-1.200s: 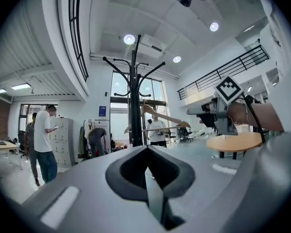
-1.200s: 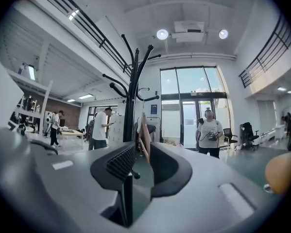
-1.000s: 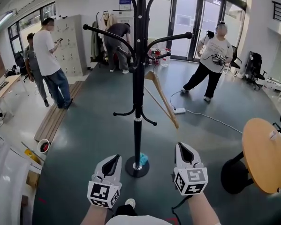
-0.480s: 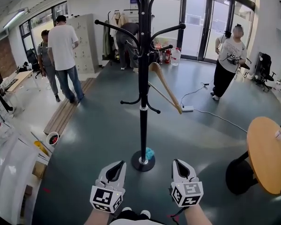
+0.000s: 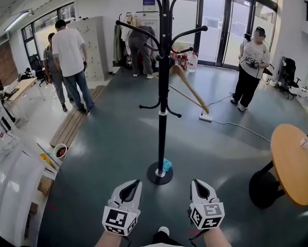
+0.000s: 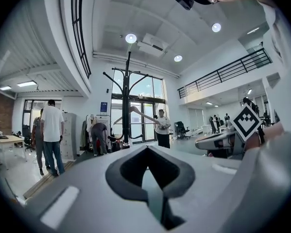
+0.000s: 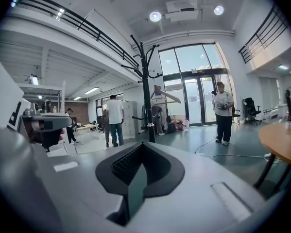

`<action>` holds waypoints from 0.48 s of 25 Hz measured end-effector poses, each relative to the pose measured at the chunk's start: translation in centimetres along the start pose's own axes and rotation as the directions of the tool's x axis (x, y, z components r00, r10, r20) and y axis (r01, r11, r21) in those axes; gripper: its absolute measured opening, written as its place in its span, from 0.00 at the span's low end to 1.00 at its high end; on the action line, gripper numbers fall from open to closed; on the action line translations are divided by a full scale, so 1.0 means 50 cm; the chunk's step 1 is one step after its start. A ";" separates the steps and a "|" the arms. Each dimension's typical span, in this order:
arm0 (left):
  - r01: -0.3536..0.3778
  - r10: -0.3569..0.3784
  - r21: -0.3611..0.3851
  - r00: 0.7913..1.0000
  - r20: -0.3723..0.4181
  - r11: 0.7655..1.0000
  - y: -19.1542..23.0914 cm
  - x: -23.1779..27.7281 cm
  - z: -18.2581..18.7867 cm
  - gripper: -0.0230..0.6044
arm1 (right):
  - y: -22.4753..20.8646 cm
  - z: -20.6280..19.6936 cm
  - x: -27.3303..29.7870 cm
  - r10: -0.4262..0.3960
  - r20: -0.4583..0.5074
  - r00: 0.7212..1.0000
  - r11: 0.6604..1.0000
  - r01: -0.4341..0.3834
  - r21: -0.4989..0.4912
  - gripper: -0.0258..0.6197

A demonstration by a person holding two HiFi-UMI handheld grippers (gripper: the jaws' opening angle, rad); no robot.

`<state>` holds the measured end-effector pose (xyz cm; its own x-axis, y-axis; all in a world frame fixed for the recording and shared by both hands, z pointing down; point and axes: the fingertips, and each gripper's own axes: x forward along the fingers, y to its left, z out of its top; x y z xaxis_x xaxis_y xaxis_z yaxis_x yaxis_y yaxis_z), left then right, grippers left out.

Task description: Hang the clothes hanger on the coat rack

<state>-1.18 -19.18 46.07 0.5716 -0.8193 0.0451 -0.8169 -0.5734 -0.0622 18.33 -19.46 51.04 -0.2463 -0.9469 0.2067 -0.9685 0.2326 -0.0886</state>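
A black coat rack (image 5: 163, 112) stands on the grey floor ahead of me, its round base (image 5: 160, 173) just beyond my grippers. A wooden clothes hanger (image 5: 188, 88) hangs tilted from one of the rack's right-hand arms. My left gripper (image 5: 132, 185) and right gripper (image 5: 197, 184) are held low and side by side, well short of the rack and below the hanger. Both are shut with nothing in them. The rack (image 6: 128, 106) and hanger (image 6: 141, 114) show far off in the left gripper view, and the rack (image 7: 146, 96) and hanger (image 7: 165, 95) likewise in the right gripper view.
A round wooden table (image 5: 293, 163) stands at the right. Two people (image 5: 69, 55) stand at the left near lockers (image 5: 94, 42), another person (image 5: 250, 66) by the glass doors. A cable and power strip (image 5: 205, 118) lie on the floor. A small blue thing (image 5: 167, 165) lies by the rack's base.
The view has drawn back from the rack, which now sits farther off and a little to the right. The hanger stays on the rack. Both grippers stay low and shut.
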 end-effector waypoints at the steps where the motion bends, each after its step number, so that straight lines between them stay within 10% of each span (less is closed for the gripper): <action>1: 0.001 -0.001 0.002 1.000 -0.008 1.000 -0.003 -0.020 -0.005 0.04 | 0.012 -0.011 -0.014 -0.004 -0.011 1.000 1.000 0.004 0.007 0.08; 12: 0.032 -0.032 -0.019 0.999 0.007 0.999 -0.003 -0.263 -0.006 0.04 | 0.211 -0.066 -0.170 -0.029 -0.031 0.999 0.999 0.029 0.024 0.08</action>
<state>-8.60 -8.34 45.78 0.5978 -0.8007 0.0396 -0.7996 -0.5991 -0.0418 10.10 -8.25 51.58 -0.2194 -0.9458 0.2395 -0.9742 0.1992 -0.1060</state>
